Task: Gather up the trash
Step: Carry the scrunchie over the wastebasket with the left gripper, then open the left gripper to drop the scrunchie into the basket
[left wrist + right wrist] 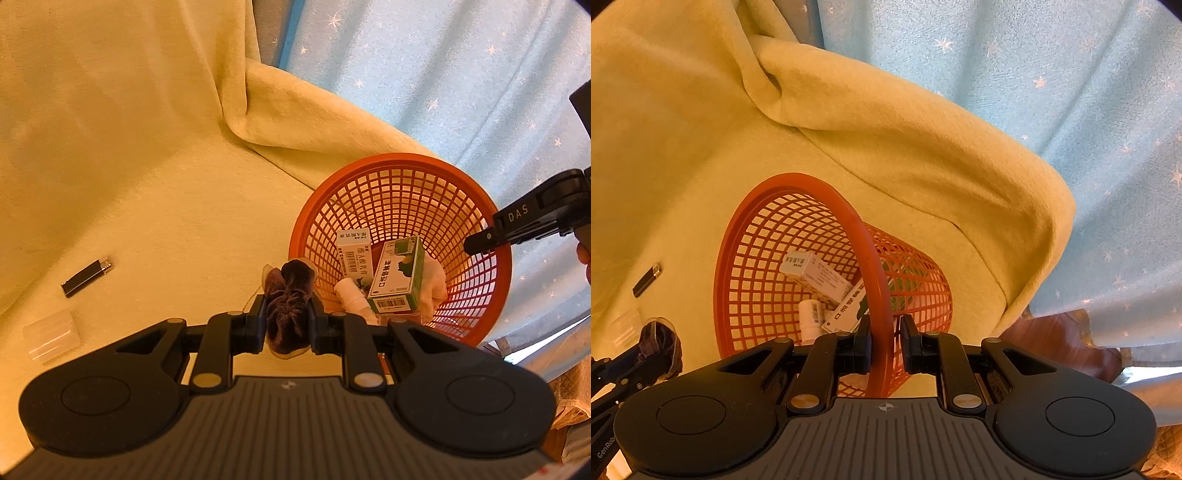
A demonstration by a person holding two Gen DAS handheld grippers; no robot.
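Left wrist writing: "DAS" shows on the right gripper at 3 o'clock; the green-and-white carton carries a barcode and characters I cannot read.
Left gripper: jaws clamped on a dark purple crumpled wrapper, just beside the orange mesh plastic basket.
Left surroundings: black lighter at 9 o'clock on yellow cloth.
Right wrist writing: "GenRob" at 8 o'clock, cut off.
Right gripper: jaws narrow, straddling the basket rim.

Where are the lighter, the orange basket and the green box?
Lighter (86, 278): left wrist view, on its black body.
Basket (873, 273): right wrist view, on its rim.
Green box (397, 277): left wrist view, on its printed face.
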